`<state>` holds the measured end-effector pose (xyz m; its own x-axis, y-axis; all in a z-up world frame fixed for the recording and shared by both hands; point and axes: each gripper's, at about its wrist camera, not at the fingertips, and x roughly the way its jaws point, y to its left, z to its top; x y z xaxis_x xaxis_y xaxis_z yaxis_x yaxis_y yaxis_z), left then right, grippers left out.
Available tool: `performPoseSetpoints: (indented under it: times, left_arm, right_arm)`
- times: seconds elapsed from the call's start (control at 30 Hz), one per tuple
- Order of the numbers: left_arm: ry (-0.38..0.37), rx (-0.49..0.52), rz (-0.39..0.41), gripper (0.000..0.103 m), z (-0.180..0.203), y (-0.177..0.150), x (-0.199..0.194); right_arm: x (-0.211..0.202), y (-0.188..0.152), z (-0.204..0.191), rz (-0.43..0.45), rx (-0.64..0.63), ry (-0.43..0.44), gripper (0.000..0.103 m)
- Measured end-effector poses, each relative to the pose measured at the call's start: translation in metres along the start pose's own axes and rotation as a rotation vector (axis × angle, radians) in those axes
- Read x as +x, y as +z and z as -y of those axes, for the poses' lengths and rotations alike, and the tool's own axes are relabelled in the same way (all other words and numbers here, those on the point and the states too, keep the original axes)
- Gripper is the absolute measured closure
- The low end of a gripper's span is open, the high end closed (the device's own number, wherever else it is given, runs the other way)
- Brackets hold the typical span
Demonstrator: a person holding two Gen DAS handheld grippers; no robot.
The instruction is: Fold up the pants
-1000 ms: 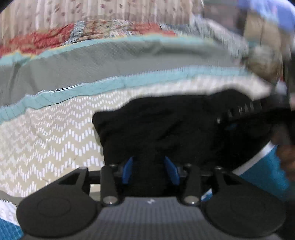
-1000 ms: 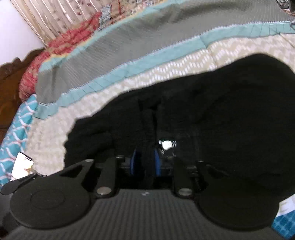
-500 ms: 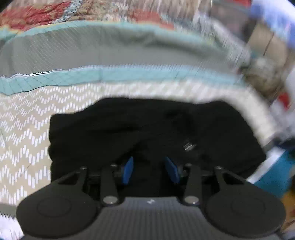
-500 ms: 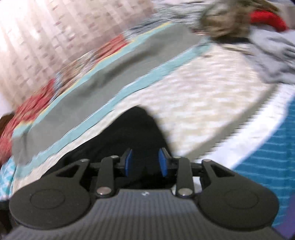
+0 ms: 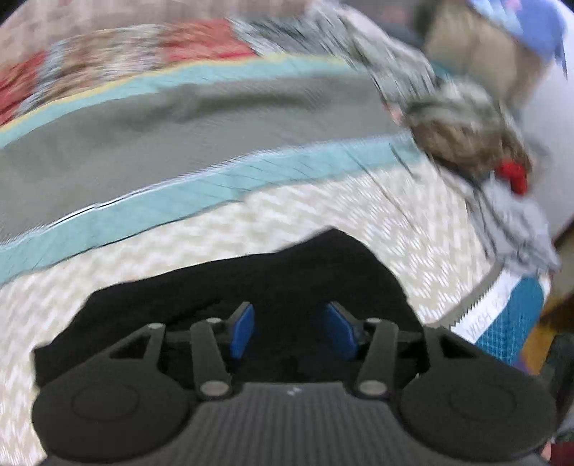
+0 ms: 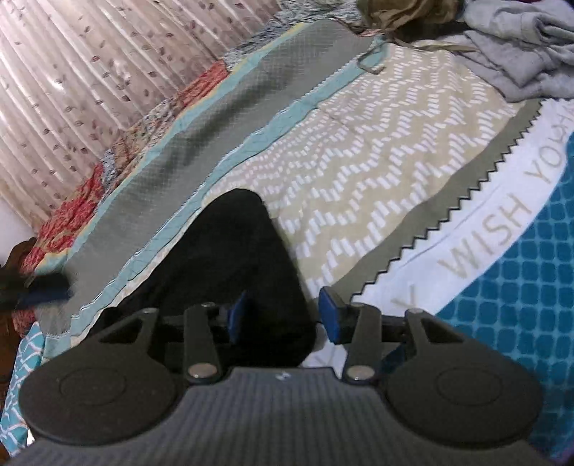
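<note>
- Left wrist view, nearest: left gripper (image 5: 292, 331) with blue pads (image 5: 242, 331) spread wide, nothing between them but dark cloth below; gripping nothing, apparently hovering just over the fabric rather than pinching it.
- Directly under and ahead, toward 12 o'clock: black pants (image 5: 272, 283) lying as a compact dark block on the bedspread (image 5: 412, 222), far edge peaked at about 1 o'clock; probably already folded at least once, judging by the short outline.
- Right wrist view, nearest: right gripper (image 6: 285, 319) likewise parted wide, left pad (image 6: 238, 319) over black cloth, right pad over the pale bedspread (image 6: 358, 172); clamped on nothing.
- Same view, 11 to 12 o'clock: pants (image 6: 229, 258) running away as a narrow dark tongue with a rounded far end; right-hand edge passing between the pads, so likely a release point or a fresh grab at the fold's edge.
- Open room: plain chevron cloth at 1 to 2 o'clock, good for laying a further fold; zigzag border and lettered white band at 3 o'clock marking the bed's near margin, so less room there.
- Farther, 12 to 1 o'clock: grey clothes pile (image 6: 520, 53) and brown garment (image 6: 405, 14), well apart from the pants; a limit on pushing the bundle that way.
- Farthest, 10 to 11 o'clock: patterned curtain (image 6: 89, 71) beyond the quilt (image 6: 71, 229).
- Left view heavily blurred; fine edge detail there not readable.
</note>
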<state>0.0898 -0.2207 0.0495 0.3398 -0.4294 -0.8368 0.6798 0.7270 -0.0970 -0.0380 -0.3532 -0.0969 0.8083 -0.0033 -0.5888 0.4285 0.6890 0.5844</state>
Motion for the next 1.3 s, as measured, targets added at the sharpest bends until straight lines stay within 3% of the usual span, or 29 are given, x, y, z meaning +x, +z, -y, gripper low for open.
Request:
performPoseSetpoints:
  times: [0.03, 0.13, 0.33, 0.43, 0.53, 0.67, 0.8, 0.83, 0.87, 0.93, 1.17, 1.27, 1.3]
  left_arm:
    - [0.012, 0.020, -0.036, 0.053, 0.016, 0.011, 0.018]
    - [0.016, 0.012, -0.137, 0.048, 0.050, 0.034, 0.061]
    - [0.072, -0.016, -0.257, 0.048, 0.080, 0.051, 0.116]
    - [0.123, 0.008, -0.286, 0.047, 0.086, 0.049, 0.126]
    - [0.143, 0.004, -0.292, 0.046, 0.087, 0.047, 0.127]
    - [0.108, 0.009, -0.275, 0.044, 0.094, 0.049, 0.117]
    - [0.181, 0.095, -0.250, 0.045, 0.107, 0.046, 0.115]
    - [0.203, 0.115, -0.242, 0.054, 0.108, 0.044, 0.115]
    - [0.222, 0.130, -0.232, 0.071, 0.108, 0.042, 0.115]
    - [0.217, 0.129, -0.218, 0.084, 0.103, 0.040, 0.112]
    - [0.231, 0.162, -0.142, 0.087, 0.104, 0.036, 0.096]
    - [0.238, 0.172, -0.123, 0.087, 0.104, 0.035, 0.091]
    - [0.238, 0.172, -0.119, 0.087, 0.103, 0.035, 0.090]
  right_arm:
    - [-0.001, 0.000, -0.003, -0.004, -0.017, 0.005, 0.071]
    - [-0.005, -0.003, -0.019, 0.019, -0.120, -0.005, 0.081]
    - [-0.012, -0.011, -0.040, 0.083, -0.278, -0.021, 0.083]
    - [-0.015, -0.013, -0.040, 0.099, -0.318, -0.018, 0.083]
    - [-0.020, -0.018, -0.043, 0.118, -0.348, -0.007, 0.084]
    - [-0.020, -0.026, -0.049, 0.122, -0.410, -0.030, 0.084]
    - [-0.031, -0.032, -0.058, 0.190, -0.480, -0.008, 0.084]
    - [-0.035, -0.034, -0.059, 0.209, -0.487, 0.001, 0.084]
    - [-0.037, -0.033, -0.059, 0.223, -0.491, 0.009, 0.084]
    - [-0.037, -0.033, -0.057, 0.225, -0.485, 0.004, 0.084]
    - [-0.036, -0.033, -0.052, 0.218, -0.449, -0.006, 0.082]
    - [-0.034, -0.035, -0.055, 0.220, -0.441, -0.024, 0.071]
    - [-0.033, -0.036, -0.053, 0.216, -0.434, -0.025, 0.063]
